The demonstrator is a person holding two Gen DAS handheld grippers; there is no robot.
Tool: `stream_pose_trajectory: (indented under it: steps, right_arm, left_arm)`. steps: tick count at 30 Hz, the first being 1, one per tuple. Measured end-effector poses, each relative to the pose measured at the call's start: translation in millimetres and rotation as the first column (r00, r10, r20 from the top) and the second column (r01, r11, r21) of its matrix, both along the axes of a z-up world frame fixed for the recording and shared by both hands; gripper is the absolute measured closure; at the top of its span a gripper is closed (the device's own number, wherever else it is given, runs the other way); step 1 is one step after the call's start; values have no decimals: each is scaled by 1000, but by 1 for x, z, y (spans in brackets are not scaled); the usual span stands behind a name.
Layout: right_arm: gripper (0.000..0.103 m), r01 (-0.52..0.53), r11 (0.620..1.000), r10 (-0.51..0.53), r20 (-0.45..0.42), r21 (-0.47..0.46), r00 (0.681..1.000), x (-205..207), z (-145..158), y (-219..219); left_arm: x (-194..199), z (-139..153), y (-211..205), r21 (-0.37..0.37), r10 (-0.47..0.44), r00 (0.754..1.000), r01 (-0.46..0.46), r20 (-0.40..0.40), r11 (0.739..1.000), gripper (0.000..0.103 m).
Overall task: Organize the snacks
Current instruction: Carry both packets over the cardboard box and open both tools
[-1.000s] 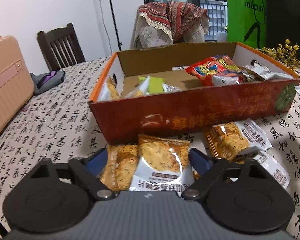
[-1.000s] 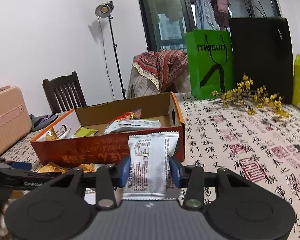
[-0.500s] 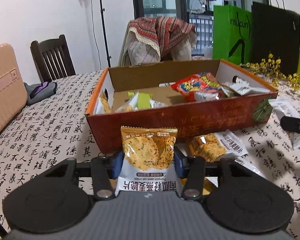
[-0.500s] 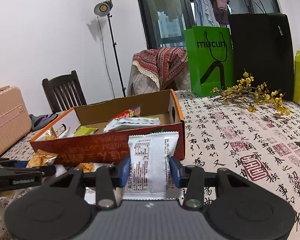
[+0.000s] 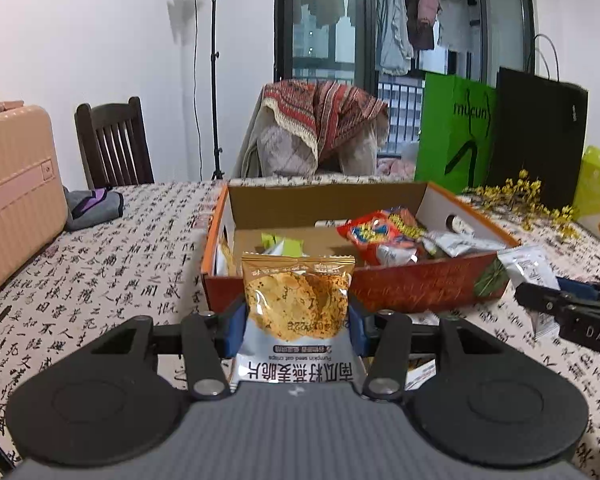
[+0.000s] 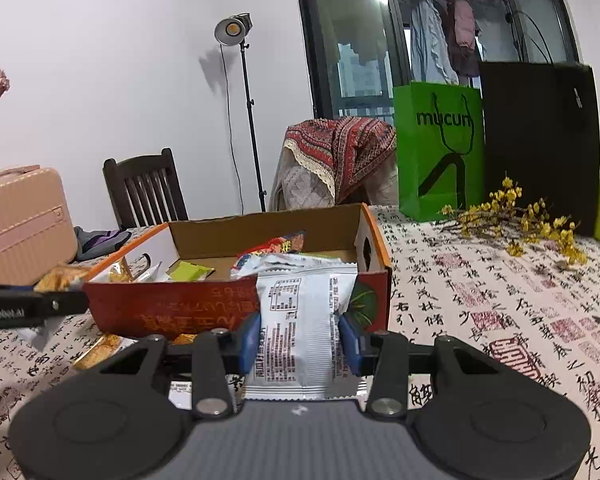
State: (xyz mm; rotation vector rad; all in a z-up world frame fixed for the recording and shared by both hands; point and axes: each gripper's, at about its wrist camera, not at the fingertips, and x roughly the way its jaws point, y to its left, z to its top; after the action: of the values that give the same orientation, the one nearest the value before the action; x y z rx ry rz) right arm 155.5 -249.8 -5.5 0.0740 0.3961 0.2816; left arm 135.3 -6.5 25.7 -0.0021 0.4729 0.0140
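Note:
My left gripper (image 5: 296, 330) is shut on a gold and white oat crisps packet (image 5: 298, 308), held upright above the table before the red cardboard box (image 5: 416, 284). My right gripper (image 6: 299, 342) is shut on a white snack packet (image 6: 302, 320), held upright near the box's right front corner (image 6: 374, 300). The box holds several snacks, among them a red packet (image 5: 380, 236) and a green one (image 6: 190, 270). The right gripper and its packet (image 5: 528, 270) show at the right edge of the left wrist view. The left gripper with its packet (image 6: 62, 276) shows at the left of the right wrist view.
More snack packets (image 6: 100, 350) lie on the calligraphy tablecloth (image 5: 100, 276) before the box. A pink suitcase (image 5: 16, 196) stands at the left, a grey cloth (image 5: 94, 206) beside it. Green (image 6: 440, 152) and black (image 6: 540, 140) bags and yellow flowers (image 6: 516, 216) stand at the back right.
My left gripper closed on the oat crisps packet on the table and lifted it to box height. The right gripper kept its white packet and rose slightly.

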Motion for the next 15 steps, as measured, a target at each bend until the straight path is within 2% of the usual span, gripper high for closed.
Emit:
stream_pose_trajectory:
  steps: [9,15]
  right_arm:
    - [61,3,1000,-3,46,-10,999,-7,34,5]
    - [61,12,1000,-11,54,-11,998,7,54,12]
  left_arm:
    - [1,23,-6,-26,-19,998,21,59,999,52]
    - [14,35,-9,-60,-13,997,17,78,998,52]
